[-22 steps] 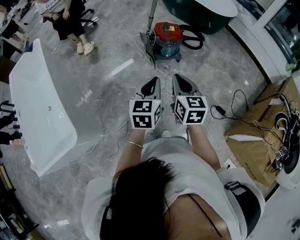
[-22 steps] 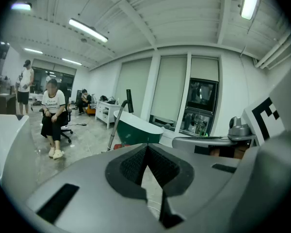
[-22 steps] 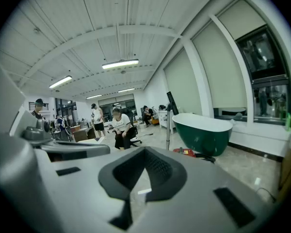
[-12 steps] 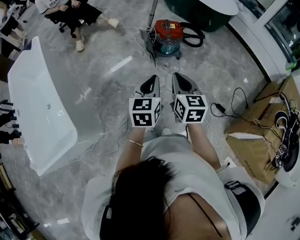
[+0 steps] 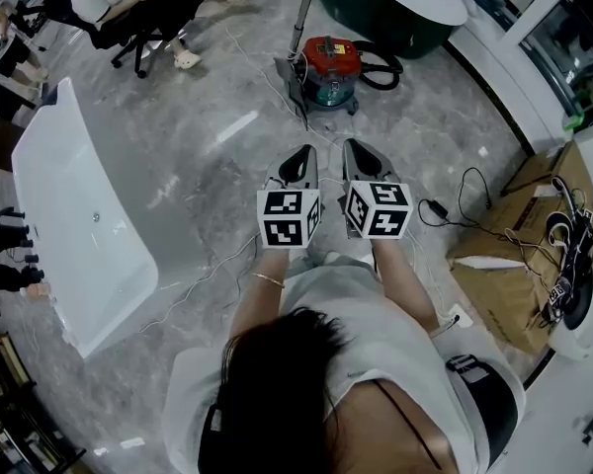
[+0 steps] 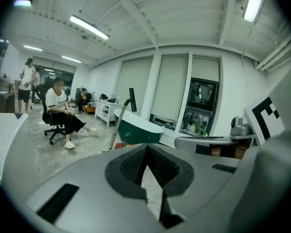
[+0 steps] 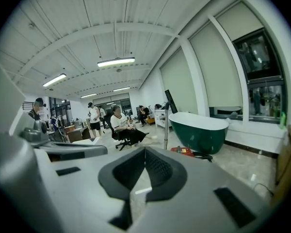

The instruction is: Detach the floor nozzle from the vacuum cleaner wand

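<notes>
The person stands on the grey marble floor (image 5: 208,156) and holds both tools out level with each other, side by side and just apart, tipped a little downward; the left tool (image 5: 297,163) has its jaws pressed together with nothing between them, and the left gripper view shows only bare floor past the closed pads; the right tool (image 5: 362,159) is likewise closed on nothing, its pads meeting in a single seam in the right gripper view.

The vacuum cleaner (image 5: 331,67), a red canister, sits on the floor well ahead of both tools, toward the floor's far edge and just in front of a dark green bathtub (image 5: 395,18); its wand (image 5: 302,13) rises at a slant from the canister's left side, and the floor nozzle (image 5: 295,92) lies dark and flat on the floor at the wand's foot, attached to it as far as the head view shows; a black hose (image 5: 381,67) loops at the canister's right.

Neither tool touches the vacuum cleaner.

A white bathtub (image 5: 79,235) lies along the floor's left side; a cardboard box (image 5: 514,265) strewn with cables sits at the right edge; a seated person (image 5: 128,8) on a wheeled chair occupies the far left corner; thin white cables trail across the floor.
</notes>
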